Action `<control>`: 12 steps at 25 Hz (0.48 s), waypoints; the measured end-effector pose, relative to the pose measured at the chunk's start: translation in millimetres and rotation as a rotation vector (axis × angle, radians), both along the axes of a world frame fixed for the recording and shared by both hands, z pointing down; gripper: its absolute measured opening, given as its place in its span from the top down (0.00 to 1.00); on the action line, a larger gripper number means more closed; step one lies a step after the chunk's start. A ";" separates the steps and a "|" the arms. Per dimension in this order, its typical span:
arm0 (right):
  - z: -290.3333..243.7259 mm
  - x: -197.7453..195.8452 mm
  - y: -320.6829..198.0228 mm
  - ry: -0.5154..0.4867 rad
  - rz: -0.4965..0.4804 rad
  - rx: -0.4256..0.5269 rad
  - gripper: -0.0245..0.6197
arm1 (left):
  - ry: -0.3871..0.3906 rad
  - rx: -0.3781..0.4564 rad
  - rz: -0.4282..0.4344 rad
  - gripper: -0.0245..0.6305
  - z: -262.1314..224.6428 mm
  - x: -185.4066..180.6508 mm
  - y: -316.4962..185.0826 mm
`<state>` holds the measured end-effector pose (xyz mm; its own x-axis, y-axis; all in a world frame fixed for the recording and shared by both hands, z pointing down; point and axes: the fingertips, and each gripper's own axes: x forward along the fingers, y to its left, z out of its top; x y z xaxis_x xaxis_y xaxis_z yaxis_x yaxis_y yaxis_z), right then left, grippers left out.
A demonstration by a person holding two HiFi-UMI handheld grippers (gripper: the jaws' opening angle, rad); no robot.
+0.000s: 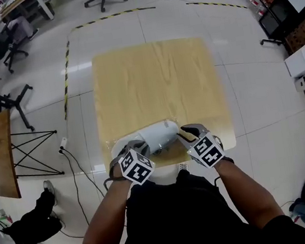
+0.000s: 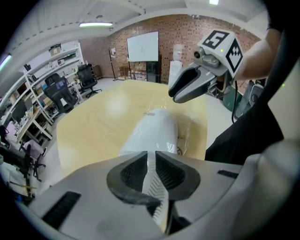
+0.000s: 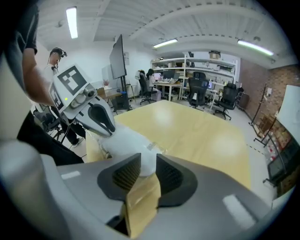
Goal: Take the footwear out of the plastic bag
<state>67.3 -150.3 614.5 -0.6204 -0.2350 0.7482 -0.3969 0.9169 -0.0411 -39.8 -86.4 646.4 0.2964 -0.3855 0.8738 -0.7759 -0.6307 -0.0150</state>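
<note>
Left hand-held gripper [image 2: 151, 161] and right hand-held gripper [image 3: 147, 171] are held slightly parted, nothing pinched. Just ahead, between them, the footwear [image 2: 152, 129] is seen bagged. The plastic bag [image 2: 188, 135], judged thin and slippery, is best pinched at slack film.

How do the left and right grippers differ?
The left gripper has the narrower jaw gap, showing white footwear inside a clear plastic bag; the right gripper, a wider one showing mostly light wooden table. Left is at the footwear's left end, right at its right. Both point down, jaws apart.
</note>
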 end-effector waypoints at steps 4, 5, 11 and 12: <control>42.2 5.1 2.6 0.132 -0.049 -0.068 0.81 | -0.036 -0.022 0.007 0.90 10.8 -2.5 5.5; 46.9 11.8 3.6 0.143 -0.050 -0.080 0.81 | -0.038 -0.018 0.012 0.91 10.6 -2.0 6.6; 59.7 55.8 28.4 0.216 -0.095 -0.100 0.82 | -0.088 -0.006 0.012 0.91 13.5 -22.8 10.6; 59.6 62.4 32.4 0.225 -0.107 -0.094 0.81 | -0.091 -0.009 0.005 0.90 13.0 -26.9 8.9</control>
<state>129.7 -117.9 674.1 -0.4540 -0.1002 0.8854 -0.3067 0.9505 -0.0497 -66.7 -77.5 659.4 0.2179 -0.3765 0.9004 -0.7683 -0.6351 -0.0796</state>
